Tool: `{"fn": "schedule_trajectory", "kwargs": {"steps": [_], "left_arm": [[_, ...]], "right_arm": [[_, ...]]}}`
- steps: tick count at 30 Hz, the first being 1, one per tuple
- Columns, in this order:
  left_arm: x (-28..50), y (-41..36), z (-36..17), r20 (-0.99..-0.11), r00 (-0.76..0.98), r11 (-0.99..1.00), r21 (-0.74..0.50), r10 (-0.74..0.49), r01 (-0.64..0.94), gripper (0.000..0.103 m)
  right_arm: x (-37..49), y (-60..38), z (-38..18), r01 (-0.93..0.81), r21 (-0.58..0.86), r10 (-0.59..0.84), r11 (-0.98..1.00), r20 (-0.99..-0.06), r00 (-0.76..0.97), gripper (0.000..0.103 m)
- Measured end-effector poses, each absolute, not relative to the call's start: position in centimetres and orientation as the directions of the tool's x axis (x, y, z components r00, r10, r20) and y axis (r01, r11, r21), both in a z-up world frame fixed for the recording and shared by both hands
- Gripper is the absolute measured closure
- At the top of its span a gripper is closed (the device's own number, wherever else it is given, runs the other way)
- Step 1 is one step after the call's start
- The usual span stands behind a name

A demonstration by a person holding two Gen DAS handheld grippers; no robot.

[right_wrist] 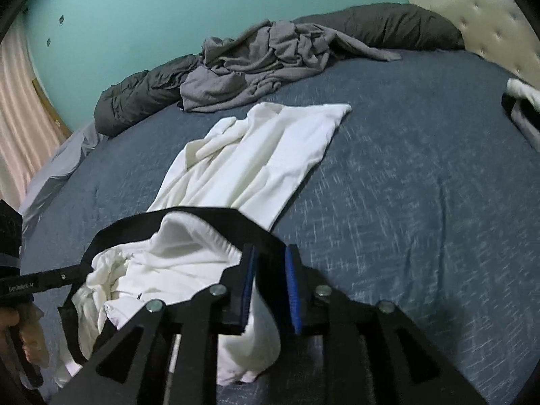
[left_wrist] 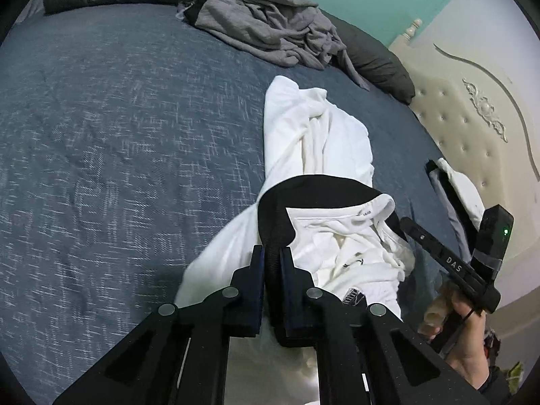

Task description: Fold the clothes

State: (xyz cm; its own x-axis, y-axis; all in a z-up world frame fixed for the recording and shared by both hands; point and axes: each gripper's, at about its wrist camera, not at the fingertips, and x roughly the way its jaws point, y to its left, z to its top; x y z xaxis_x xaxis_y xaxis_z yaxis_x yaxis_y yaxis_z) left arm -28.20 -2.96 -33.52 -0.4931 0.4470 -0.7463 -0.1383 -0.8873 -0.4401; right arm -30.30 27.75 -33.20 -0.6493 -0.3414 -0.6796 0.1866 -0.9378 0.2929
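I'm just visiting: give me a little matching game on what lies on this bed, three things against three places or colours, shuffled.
Things:
1. white garment with black waistband
2. crumpled grey clothes
3. bed cover

Descriptions:
A. blue, spread under everything
B. heaped at the far edge, by the teal wall
C. stretched out mid-bed, its black band pinched by both tools

Pairs: 1-C, 2-B, 3-A

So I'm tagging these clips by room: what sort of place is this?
Most likely a bedroom: the clothes lie on a bed with a blue cover, a tufted cream headboard stands at one end, and dark grey pillows line the teal wall.
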Motion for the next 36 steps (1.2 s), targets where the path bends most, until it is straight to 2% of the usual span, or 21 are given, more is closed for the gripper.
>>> {"fn": "schedule_trajectory", "kwargs": {"steps": [2,7,9,17,23,31,36], "left_arm": [[-28.2,-2.9,-33.4,-0.743,-0.495,-0.886,-0.442,0.450,-0.142,0.094],[-28.2,-2.9,-33.3,-0.745,-0.504,-0.893,-0.427,0.437,-0.143,0.094],[-28.0,-3.0,-33.0,-0.746,-0.511,-0.898,-0.415,0.427,-0.145,0.095],[-25.0,-3.4,-28.5,-0.740,-0.574,-0.935,-0.313,0.350,-0.167,0.096],[-22.3,-4.5,-20.4,-0.705,-0.655,-0.962,-0.206,0.274,-0.180,0.096],[-18.7,-5.6,-7.5,-0.610,-0.764,-0.977,-0.104,0.210,-0.186,0.098],[-16.7,-5.6,0.4,-0.535,-0.821,-0.978,-0.073,0.202,-0.193,0.098]], "right_arm": [[-30.7,27.5,-33.6,0.203,0.305,-0.363,-0.931,-0.689,-0.628,0.067],[-31.2,26.8,-34.8,0.225,0.289,-0.366,-0.930,-0.718,-0.592,0.067],[-31.3,26.6,-35.1,0.228,0.283,-0.364,-0.932,-0.726,-0.583,0.091],[-28.4,27.0,-31.4,0.229,0.210,-0.311,-0.950,-0.663,-0.681,0.095],[-25.2,27.3,-24.7,0.260,0.157,-0.300,-0.953,-0.620,-0.725,0.095],[-22.0,26.6,-11.2,0.307,0.132,-0.330,-0.943,-0.510,-0.794,0.095],[-19.5,25.6,-2.3,0.324,0.046,-0.310,-0.945,-0.445,-0.840,0.096]]}}
